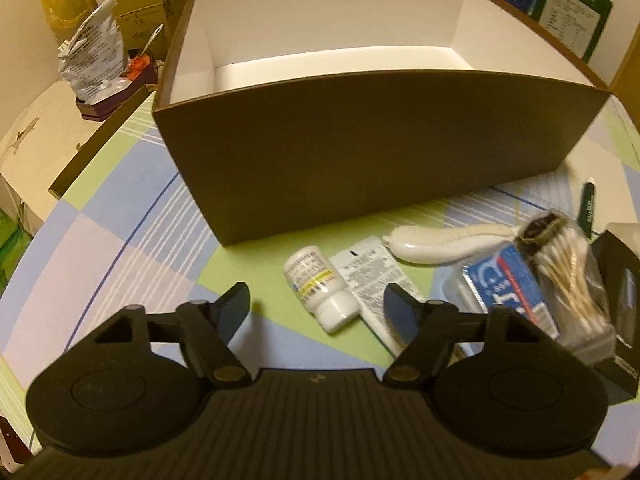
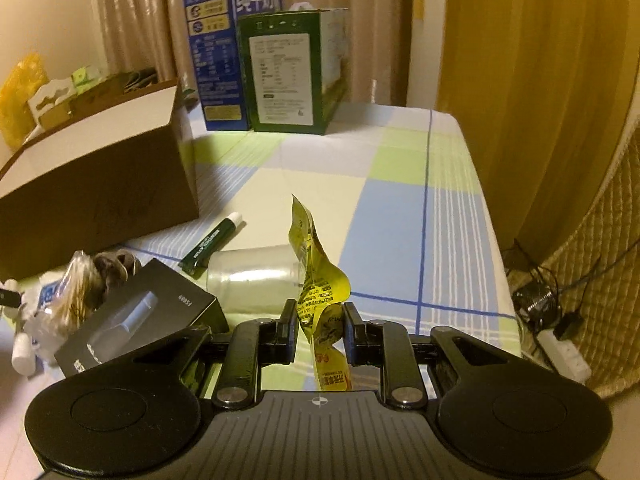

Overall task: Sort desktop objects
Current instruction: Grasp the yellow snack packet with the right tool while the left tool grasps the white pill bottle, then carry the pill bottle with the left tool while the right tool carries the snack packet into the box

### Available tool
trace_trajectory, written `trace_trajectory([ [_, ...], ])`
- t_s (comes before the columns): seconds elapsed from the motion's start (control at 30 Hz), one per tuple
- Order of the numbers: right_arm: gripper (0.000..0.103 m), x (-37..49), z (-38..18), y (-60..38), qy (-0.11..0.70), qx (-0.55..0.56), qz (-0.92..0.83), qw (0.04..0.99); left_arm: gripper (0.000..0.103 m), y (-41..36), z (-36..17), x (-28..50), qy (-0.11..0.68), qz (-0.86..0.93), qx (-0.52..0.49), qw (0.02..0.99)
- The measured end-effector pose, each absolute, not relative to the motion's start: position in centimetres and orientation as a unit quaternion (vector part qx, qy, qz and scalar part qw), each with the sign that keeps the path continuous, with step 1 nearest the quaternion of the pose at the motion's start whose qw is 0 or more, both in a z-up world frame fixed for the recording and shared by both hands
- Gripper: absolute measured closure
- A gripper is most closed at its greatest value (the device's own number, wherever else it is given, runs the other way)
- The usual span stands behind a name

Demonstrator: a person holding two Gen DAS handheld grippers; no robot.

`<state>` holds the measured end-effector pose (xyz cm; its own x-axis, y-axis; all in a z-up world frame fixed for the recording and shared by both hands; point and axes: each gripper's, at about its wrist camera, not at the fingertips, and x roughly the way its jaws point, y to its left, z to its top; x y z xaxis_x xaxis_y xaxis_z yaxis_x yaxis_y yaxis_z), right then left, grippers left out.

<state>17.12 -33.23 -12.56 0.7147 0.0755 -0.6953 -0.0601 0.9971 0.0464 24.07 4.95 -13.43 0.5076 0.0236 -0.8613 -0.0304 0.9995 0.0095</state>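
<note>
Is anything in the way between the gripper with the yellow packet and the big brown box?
Nothing big. The right gripper holds the yellow packet up off the table. Toward the brown box lie a clear cup, a green pen and a black box, all low on the table, so the packet could pass over them.

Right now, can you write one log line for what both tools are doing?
left tool: open, over white bottle | right tool: shut on yellow packet | brown box: looks empty

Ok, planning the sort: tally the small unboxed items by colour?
White: 3 (bottle, tube, handle)
Blue: 1 (pack)
Green: 1 (pen)
Black: 1 (box)
Yellow: 1 (packet)
Clear: 2 (cup, swabs)
Brown: 1 (scrunchie)
Total: 10
</note>
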Motion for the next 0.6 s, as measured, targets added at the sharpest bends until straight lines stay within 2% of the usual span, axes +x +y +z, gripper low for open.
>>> trace_trajectory([
  [0.13, 0.084, 16.9, -12.6, -33.3, 0.38, 0.012, 0.034, 0.924, 0.053, 5.9, -13.9, 24.5, 0.495, 0.015, -0.012, 0.869],
  [0.2, 0.084, 16.7, -12.6, -33.3, 0.383, 0.016, 0.034, 0.923, 0.058, 6.2, -13.9, 24.7, 0.492, 0.012, -0.011, 0.871],
  [0.23, 0.084, 16.7, -12.6, -33.2, 0.385, 0.017, 0.035, 0.922, 0.062, 6.4, -13.9, 24.7, 0.49, 0.011, -0.008, 0.872],
  [0.27, 0.084, 16.7, -12.6, -33.2, 0.386, 0.018, 0.035, 0.922, 0.073, 6.5, -14.0, 24.7, 0.491, 0.009, -0.003, 0.871],
  [0.33, 0.084, 16.5, -12.5, -33.0, 0.389, 0.019, 0.036, 0.92, 0.08, 6.8, -14.3, 24.8, 0.496, 0.001, 0.0, 0.868],
  [0.6, 0.084, 16.0, -11.8, -32.3, 0.395, 0.031, 0.041, 0.917, 0.081, 7.0, -14.6, 23.8, 0.49, -0.031, 0.034, 0.871],
])
